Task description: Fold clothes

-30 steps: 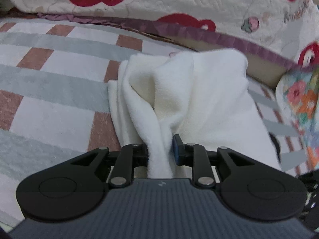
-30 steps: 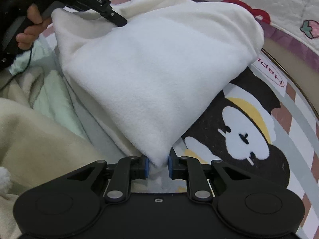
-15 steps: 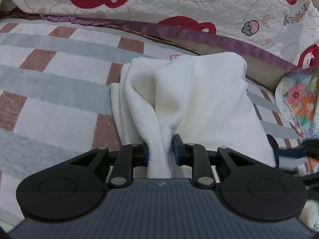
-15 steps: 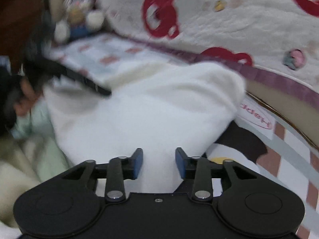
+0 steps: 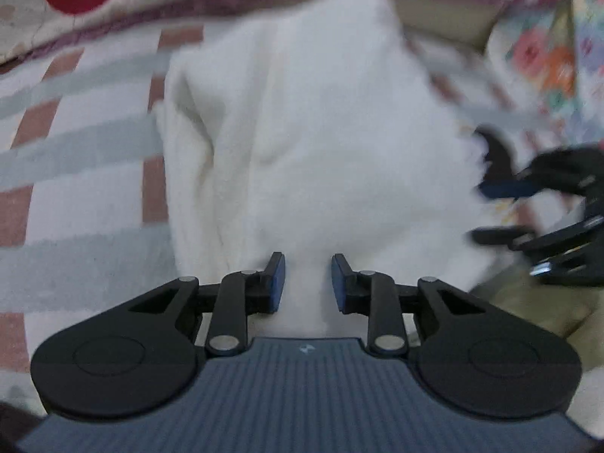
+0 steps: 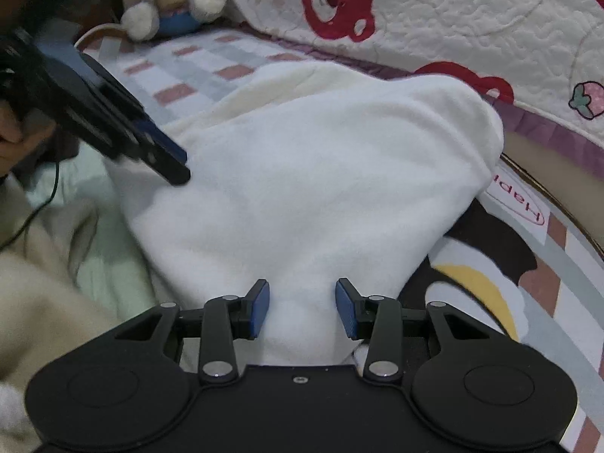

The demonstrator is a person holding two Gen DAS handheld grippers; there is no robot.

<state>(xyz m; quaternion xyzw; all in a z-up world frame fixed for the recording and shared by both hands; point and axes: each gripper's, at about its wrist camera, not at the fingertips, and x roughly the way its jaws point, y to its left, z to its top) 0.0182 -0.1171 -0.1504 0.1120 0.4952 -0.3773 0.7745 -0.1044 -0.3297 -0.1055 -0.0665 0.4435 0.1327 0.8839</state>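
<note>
A white fleece garment lies folded on the checked bed cover. My left gripper is open at its near edge, with white cloth lying loose between the blue pads. In the right wrist view the same garment spreads ahead of my right gripper, which is open over its near corner. The left gripper, held by a hand, hovers at the garment's left edge. The right gripper shows blurred beside the garment's right side.
A quilt with red bears rises behind the bed. A plush toy sits at the far left corner. Cream and pale green clothes are heaped on the left. A floral cloth lies to the right, and a penguin print covers the blanket.
Both grippers have let go of the white garment: the right opened first and pulled back, then the left opened. The garment has dropped flat on the bed.
</note>
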